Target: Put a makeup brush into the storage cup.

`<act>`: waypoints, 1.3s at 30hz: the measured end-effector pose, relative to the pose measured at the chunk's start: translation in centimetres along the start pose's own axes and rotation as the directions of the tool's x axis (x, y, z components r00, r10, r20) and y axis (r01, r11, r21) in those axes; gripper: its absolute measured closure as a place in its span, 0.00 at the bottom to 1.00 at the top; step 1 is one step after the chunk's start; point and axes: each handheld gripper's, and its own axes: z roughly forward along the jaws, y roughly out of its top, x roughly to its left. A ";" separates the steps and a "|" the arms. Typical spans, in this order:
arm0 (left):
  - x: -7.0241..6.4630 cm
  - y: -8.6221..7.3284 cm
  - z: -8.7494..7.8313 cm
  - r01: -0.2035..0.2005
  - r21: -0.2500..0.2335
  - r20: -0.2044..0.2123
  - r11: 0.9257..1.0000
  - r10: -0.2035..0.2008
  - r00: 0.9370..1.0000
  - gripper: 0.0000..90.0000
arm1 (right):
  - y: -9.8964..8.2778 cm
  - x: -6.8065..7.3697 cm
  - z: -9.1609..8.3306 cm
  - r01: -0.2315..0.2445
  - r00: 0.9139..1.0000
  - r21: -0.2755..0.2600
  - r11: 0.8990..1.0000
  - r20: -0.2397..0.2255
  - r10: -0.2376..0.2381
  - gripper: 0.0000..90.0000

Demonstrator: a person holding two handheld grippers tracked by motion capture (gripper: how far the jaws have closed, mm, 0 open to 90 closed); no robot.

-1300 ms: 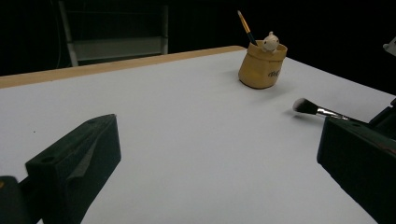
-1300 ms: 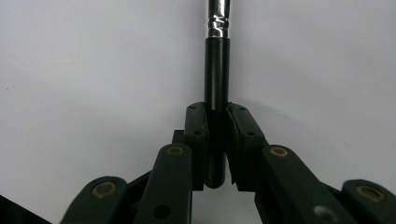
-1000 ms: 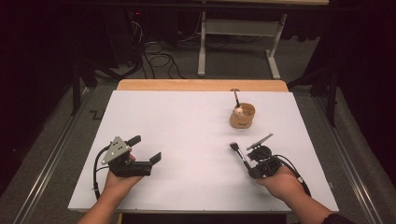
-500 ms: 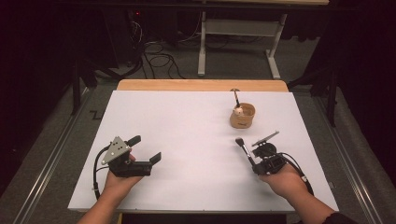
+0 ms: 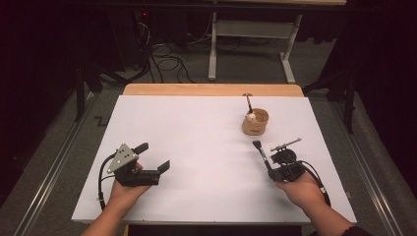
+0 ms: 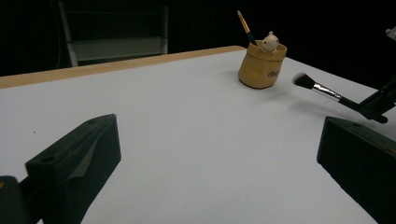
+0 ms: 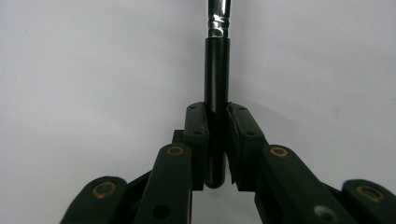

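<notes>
— Since a second ago the right gripper (image 5: 268, 164) has carried its makeup brush (image 5: 260, 152) a little rightward, bristles toward the tan cup (image 5: 255, 122)

— Grip?

— Jaws clamped on the black handle, brush above the white table (image 5: 196, 137); left gripper (image 5: 153, 158) rests gaping wide, holding nothing

A slim black-handled brush (image 5: 261, 154) with a silver ferrule sits clamped by its handle end in the right tool (image 5: 273, 172), bristles pointing away from it.
</notes>
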 end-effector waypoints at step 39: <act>0.0 -0.6 0.8 -0.001 0.041 -0.015 0.999 0.002 1.000 0.00 | -3.2 -1.6 1.2 -0.135 0.987 -0.492 0.860 -0.147 0.071 0.90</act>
